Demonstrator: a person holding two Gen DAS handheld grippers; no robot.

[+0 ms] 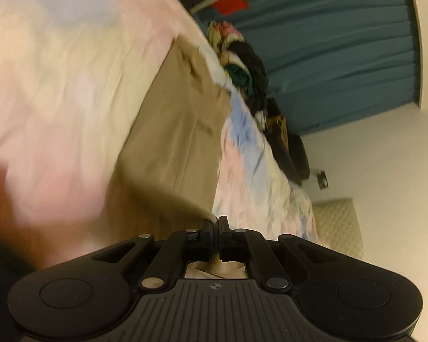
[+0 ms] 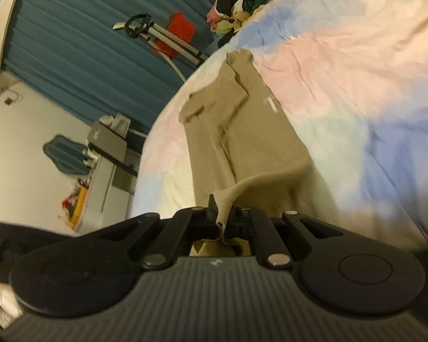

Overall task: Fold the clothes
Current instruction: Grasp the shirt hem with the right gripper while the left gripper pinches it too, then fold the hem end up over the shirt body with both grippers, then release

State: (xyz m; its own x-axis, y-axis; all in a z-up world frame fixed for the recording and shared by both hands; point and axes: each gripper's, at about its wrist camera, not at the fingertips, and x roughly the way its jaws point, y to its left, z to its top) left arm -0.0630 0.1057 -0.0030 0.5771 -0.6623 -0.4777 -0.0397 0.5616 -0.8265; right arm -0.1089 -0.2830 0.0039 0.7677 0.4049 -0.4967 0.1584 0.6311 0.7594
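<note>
A bedroom in a home. A bed (image 2: 342, 65) with a pastel patchwork cover fills most of both views, with a heap of clothes (image 2: 251, 2) on it. Teal curtains (image 1: 342, 57) hang behind, and a cluttered desk (image 2: 108, 171) stands by the wall.

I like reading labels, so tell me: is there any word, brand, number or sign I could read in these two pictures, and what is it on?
No readable text in either view.
Small round emblem on the left hand-held gripper body: too small to read.
White tag on the tan garment: blurred, no letters legible.
Cardboard box beside the bed: markings too blurred to read.
</note>
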